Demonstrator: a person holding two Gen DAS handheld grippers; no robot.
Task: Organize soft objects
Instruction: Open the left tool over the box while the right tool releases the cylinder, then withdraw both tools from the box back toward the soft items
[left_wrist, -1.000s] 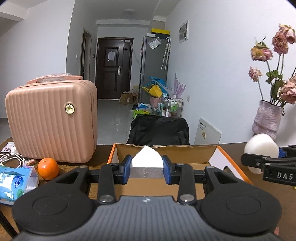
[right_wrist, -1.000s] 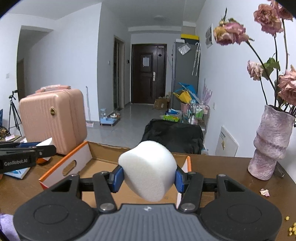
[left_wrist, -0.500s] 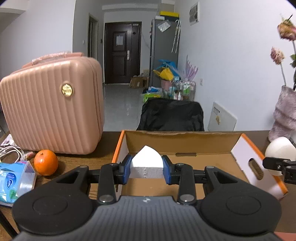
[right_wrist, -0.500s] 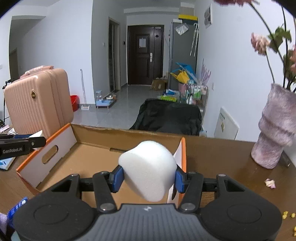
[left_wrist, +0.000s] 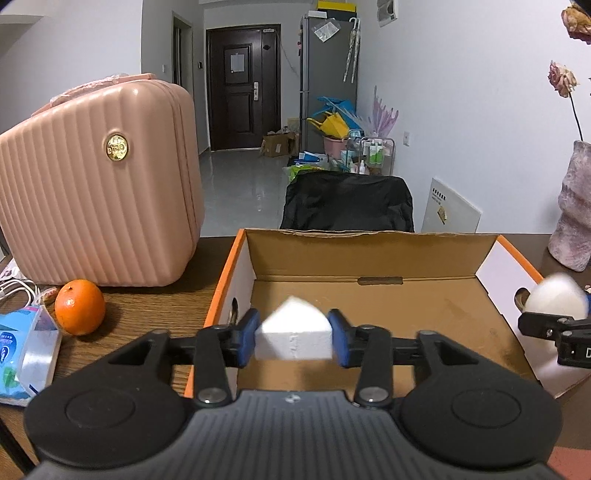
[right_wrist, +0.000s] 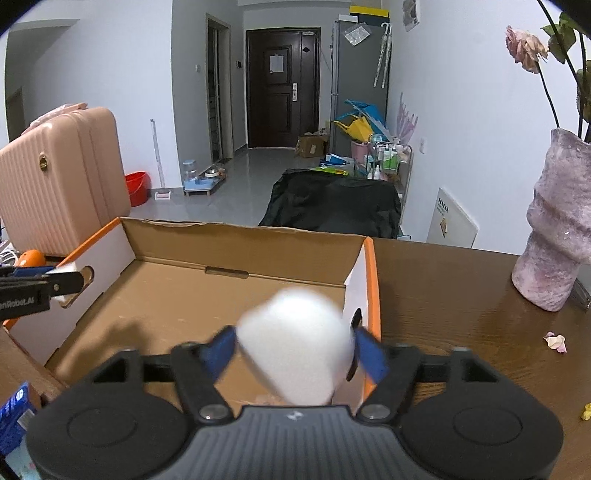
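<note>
An open cardboard box (left_wrist: 369, 251) with orange edges lies on the brown table. My left gripper (left_wrist: 293, 338) hovers over the box's near left corner. Its jaws are opening, and a white foam wedge (left_wrist: 291, 332) sits loosely between the blue pads, slightly blurred. My right gripper (right_wrist: 295, 350) is above the box's (right_wrist: 240, 243) near right corner. Its jaws are also opening, with gaps on both sides of a rounded white foam piece (right_wrist: 295, 343) that is blurred and slipping free. Each gripper shows at the edge of the other's view.
A pink ribbed suitcase (left_wrist: 99, 192), an orange (left_wrist: 79, 306) and a tissue pack (left_wrist: 22, 354) sit left of the box. A mauve vase (right_wrist: 557, 236) with dried roses stands to the right, with petals (right_wrist: 554, 339) nearby. A black chair (left_wrist: 347, 199) stands behind the table.
Both grippers moved forward and down over the box. Their jaws, which pinched the foam pieces before, have spread, the right more than the left, and both pieces have come loose.
</note>
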